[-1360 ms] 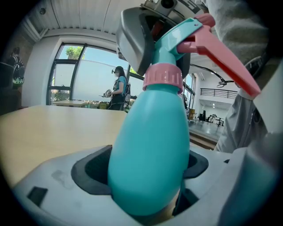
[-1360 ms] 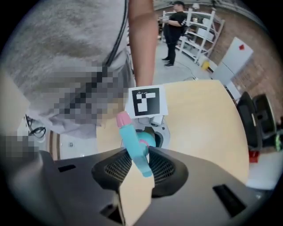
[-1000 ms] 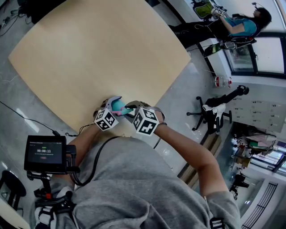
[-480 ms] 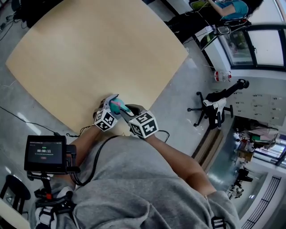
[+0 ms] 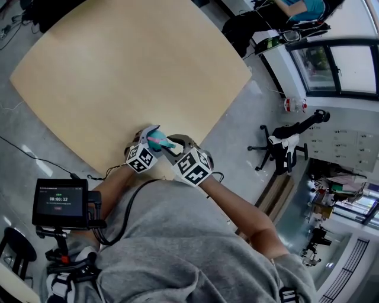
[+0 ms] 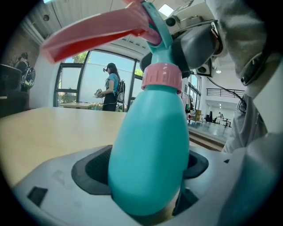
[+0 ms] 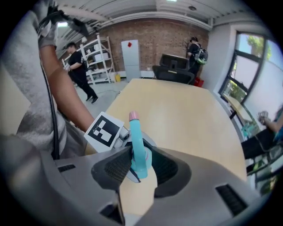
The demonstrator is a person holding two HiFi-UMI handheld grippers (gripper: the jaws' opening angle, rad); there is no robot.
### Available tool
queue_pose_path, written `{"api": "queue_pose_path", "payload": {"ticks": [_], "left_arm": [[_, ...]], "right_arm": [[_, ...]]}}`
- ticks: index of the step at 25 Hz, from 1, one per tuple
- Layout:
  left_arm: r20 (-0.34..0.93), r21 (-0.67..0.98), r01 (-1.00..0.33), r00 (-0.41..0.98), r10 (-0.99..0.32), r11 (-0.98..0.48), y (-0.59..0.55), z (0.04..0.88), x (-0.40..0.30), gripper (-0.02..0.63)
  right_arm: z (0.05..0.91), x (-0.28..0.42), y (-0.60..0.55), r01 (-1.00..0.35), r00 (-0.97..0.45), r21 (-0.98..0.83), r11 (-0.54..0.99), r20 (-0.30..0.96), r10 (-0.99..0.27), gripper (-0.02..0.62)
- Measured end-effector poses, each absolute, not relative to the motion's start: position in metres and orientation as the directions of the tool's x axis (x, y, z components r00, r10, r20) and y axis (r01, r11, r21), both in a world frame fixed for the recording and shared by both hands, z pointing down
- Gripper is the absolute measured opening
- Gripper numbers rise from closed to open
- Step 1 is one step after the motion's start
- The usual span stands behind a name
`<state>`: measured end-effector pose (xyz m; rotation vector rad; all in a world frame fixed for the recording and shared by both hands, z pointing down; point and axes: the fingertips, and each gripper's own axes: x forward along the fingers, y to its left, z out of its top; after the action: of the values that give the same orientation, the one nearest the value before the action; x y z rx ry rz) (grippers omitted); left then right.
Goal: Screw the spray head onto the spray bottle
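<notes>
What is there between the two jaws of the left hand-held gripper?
The teal spray bottle: its wide body fills the gap, as the left gripper view shows.

We record the following, each placed from the table (image 5: 130, 77), pale wood with rounded corners:
- small black monitor (image 5: 60, 204), screen lit, just off its near corner;
- black-and-white office chair (image 5: 283, 145), well apart to its right;
- clear bottle (image 5: 294, 106), farther right, below the window (image 5: 331, 65);
- person in a teal top (image 5: 302, 9), past its far right corner;
- brick wall (image 7: 163, 37) and white cabinet (image 7: 131, 59), beyond its far end;
- shelving (image 7: 101, 59) and a person in black (image 7: 79, 73), off its left side.
</notes>
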<state>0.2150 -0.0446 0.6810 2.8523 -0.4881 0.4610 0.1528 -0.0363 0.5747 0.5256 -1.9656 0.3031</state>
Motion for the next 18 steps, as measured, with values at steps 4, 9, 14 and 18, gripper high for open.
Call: {"api": "queue_pose_path", "payload": {"ticks": [4, 9, 14, 18], "left_arm": [[0.34, 0.152, -0.345, 0.898, -0.279, -0.926, -0.044, 0.681, 0.216, 0.411], [0.339, 0.15, -0.335, 0.901, -0.27, -0.93, -0.041, 0.68, 0.215, 0.411], [0.336, 0.147, -0.33, 0.903, -0.267, -0.932, -0.041, 0.679, 0.216, 0.411], [0.335, 0.144, -0.324, 0.905, -0.262, -0.935, -0.038, 0.677, 0.215, 0.411]], "right_arm": [[0.559, 0.148, -0.039, -0.232, -0.315, 0.181, 0.956, 0.916, -0.25, 0.155], [0.567, 0.147, -0.02, -0.113, -0.28, 0.069, 0.991, 0.955, -0.098, 0.169], [0.579, 0.148, -0.018, -0.23, -0.3, 0.03, 0.973, 0.949, -0.1, 0.169], [0.576, 0.149, -0.016, -0.178, -0.292, 0.068, 0.982, 0.949, -0.119, 0.169]]}}
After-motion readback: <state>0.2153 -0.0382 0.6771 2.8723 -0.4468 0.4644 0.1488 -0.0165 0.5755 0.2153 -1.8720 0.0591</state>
